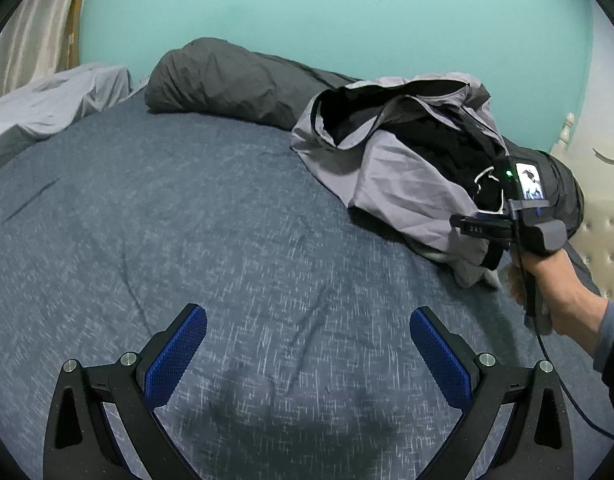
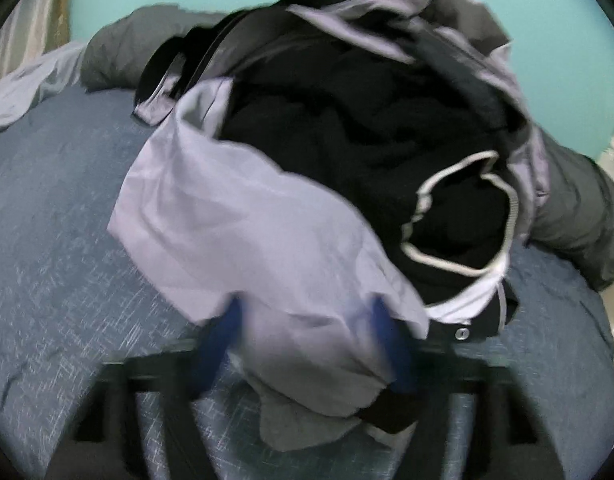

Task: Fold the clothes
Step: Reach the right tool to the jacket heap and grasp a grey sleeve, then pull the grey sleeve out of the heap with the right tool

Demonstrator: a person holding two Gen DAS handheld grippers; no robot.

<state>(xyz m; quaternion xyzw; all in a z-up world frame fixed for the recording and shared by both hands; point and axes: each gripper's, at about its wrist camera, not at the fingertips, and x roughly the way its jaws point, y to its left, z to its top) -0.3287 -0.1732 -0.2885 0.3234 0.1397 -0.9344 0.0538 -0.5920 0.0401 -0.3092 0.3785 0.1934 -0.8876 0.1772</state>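
A blue-grey bedspread [image 1: 227, 220] covered the bed; a dark grey bolster [image 1: 227, 80] lay along the turquoise wall [image 1: 327, 12]; a cream tufted headboard [image 1: 603, 236] stood at right.

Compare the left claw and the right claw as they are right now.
The left claw is wide open with nothing between its blue pads; the right claw has the pale grey garment between its pads. The left claw hangs over bare blue bedspread; the right claw is at the clothes pile's near edge. The left wrist view is sharp; the right wrist view is blurred. Both have blue pads on black arms.
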